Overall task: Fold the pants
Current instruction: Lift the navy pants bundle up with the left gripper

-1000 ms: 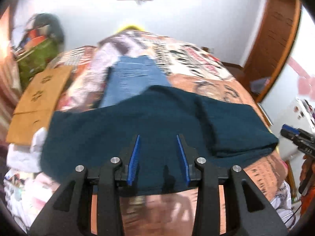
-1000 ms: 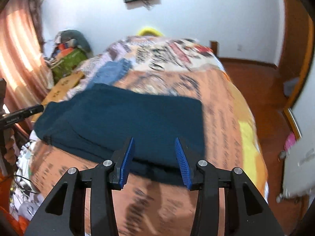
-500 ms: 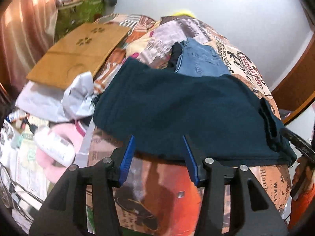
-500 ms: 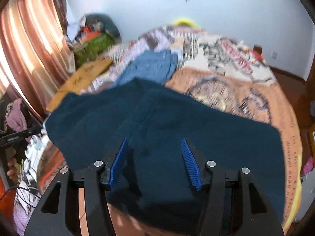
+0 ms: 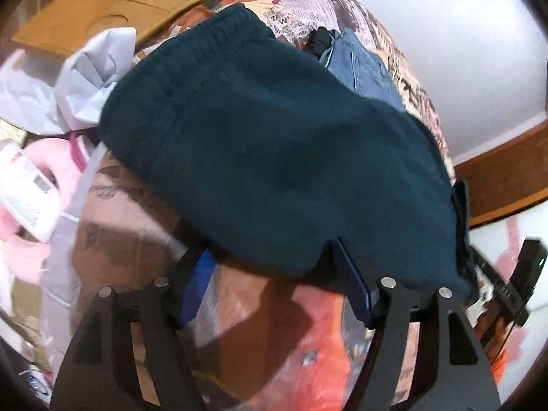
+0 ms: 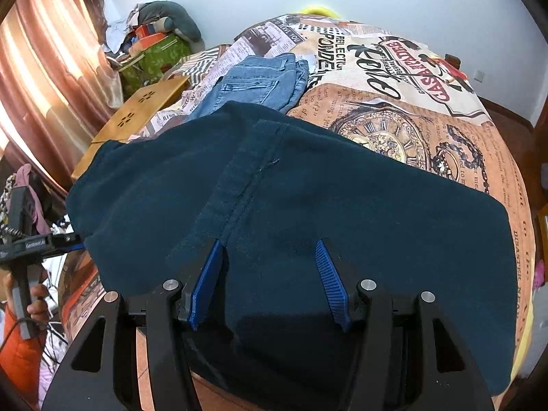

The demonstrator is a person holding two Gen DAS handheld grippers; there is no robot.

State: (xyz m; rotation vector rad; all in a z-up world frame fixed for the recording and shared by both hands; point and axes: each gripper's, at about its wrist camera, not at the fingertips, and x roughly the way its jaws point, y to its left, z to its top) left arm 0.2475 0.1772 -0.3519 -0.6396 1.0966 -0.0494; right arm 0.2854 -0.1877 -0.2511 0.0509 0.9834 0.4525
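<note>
While jaws widen, left gripper [image 5: 274, 274] poised at near edge of teal pants [image 5: 274, 144]; right gripper [image 6: 270, 274] apart, empty; pinching hem next, probably.

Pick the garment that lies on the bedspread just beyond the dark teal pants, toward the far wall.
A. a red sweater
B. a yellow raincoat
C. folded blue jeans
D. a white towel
C: in the right wrist view, folded blue jeans, with a pocket and seams showing, lie on the printed bedspread right behind the dark teal pants.
</note>
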